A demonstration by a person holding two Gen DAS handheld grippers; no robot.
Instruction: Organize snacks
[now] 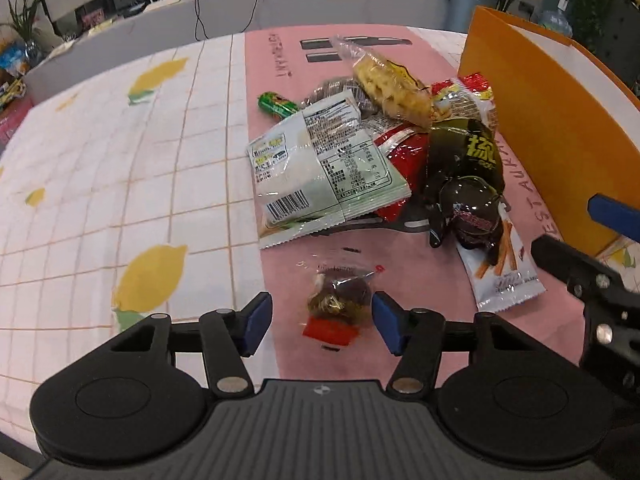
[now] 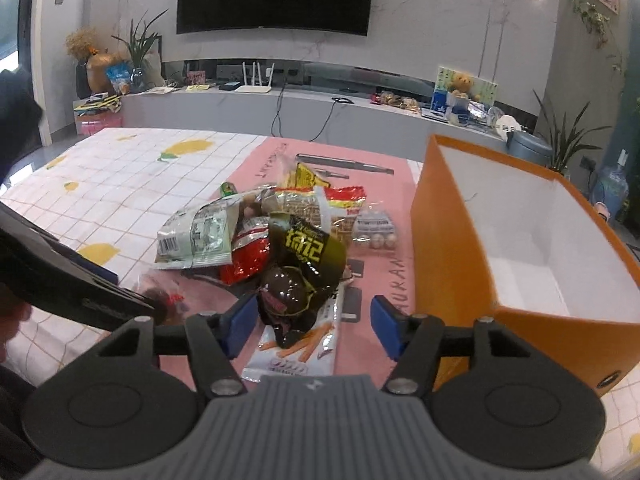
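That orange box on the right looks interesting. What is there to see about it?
The orange box looks like stiff cardboard, orange outside and plain white inside. It has no lid on and stands upright with its open top showing what looks like a bare white inside; the near corner is hidden. A small dark ring is set in the side nearest the camera. It sits at the right edge of the pink mat, just right of the snack pile, not visibly touching it.

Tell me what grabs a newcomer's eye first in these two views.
A jumbled heap of shiny snack packets, topped by a dark green foil bag with yellow lettering, sits on the pink table mat. Right of the heap stands a tall orange cardboard box with a white inside, open and with nothing visible in it. The open left gripper brackets a small clear-wrapped dark snack, and the open right gripper faces the heap.
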